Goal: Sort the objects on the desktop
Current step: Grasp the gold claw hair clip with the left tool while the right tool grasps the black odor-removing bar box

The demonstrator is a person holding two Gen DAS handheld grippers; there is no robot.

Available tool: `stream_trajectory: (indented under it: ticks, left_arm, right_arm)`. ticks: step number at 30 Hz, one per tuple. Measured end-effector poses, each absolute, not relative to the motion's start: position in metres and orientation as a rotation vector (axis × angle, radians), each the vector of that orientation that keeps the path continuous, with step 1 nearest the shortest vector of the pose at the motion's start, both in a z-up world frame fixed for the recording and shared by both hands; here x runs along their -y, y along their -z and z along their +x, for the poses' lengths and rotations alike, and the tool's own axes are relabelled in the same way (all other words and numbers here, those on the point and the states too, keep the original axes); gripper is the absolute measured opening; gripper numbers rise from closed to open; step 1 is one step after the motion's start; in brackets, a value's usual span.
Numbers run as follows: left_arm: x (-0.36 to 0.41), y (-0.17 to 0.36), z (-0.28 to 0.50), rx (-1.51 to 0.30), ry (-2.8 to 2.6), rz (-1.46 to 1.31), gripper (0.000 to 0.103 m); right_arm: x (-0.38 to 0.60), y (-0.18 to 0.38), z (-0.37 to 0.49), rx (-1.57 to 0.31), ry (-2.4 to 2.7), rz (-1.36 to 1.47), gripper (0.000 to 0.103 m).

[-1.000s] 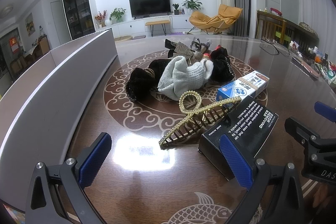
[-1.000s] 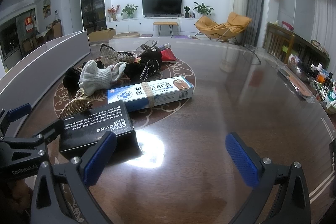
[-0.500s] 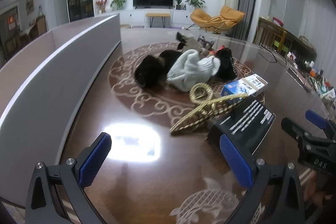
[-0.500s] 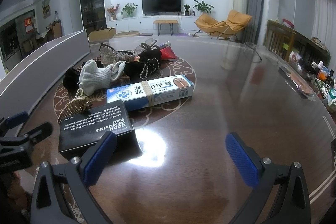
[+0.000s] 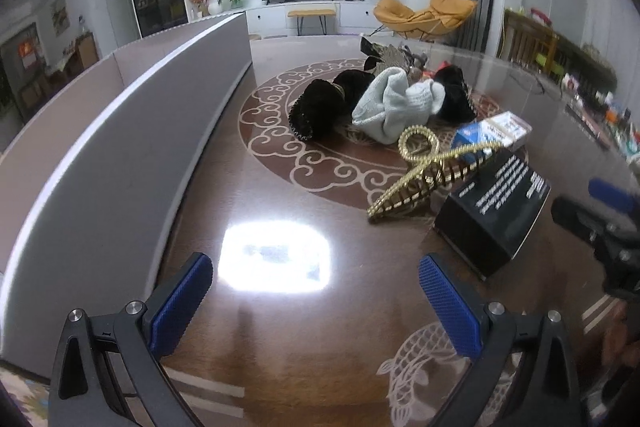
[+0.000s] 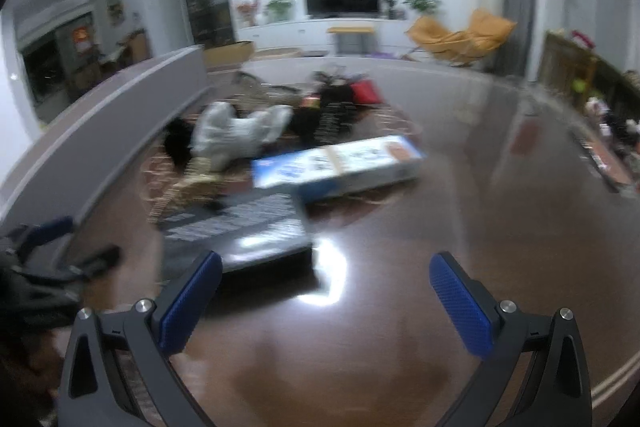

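On the dark glossy tabletop (image 5: 280, 367), near its middle over a round scroll-pattern inlay, lies a heap of things to sort: a pale grey knitted hat (image 5: 394, 105), black fuzzy items (image 5: 320, 107) touching it on both sides, and a gold claw hair clip (image 5: 424, 171) just in front of the hat. The clip's toothed end leans against a black box with white print (image 5: 496, 211), and behind that box sits a blue-and-white carton (image 5: 494, 133). A long grey partition (image 5: 132, 155) runs along the tabletop's left edge.

Over bare tabletop by the near edge, the left gripper (image 5: 316, 295) hovers with its blue-padded fingers (image 5: 180, 303) wide apart and nothing between them. The right gripper (image 6: 326, 293) also has its fingers (image 6: 460, 311) spread and empty; its left finger (image 6: 190, 301) appears in front of the near corner of the black box (image 6: 240, 231), though that view is motion-blurred, so contact cannot be judged. The carton (image 6: 340, 167) lies just beyond the box.
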State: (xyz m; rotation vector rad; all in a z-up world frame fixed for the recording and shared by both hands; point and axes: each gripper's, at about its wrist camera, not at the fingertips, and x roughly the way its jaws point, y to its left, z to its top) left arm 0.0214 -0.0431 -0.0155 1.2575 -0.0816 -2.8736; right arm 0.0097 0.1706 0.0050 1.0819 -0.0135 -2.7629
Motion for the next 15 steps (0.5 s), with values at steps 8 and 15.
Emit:
stream_trajectory:
  ticks: [8,15]
  left_arm:
    - [0.064,0.013,0.031,0.047,2.840,1.283,0.103]
    - [0.049,0.011,0.025,0.166,2.860,1.336,0.103]
  right_arm:
    - [-0.116,0.004,-0.001,-0.177,2.647,1.128,0.103]
    - [-0.157,0.004,-0.003,-0.089,2.734,1.240,0.103]
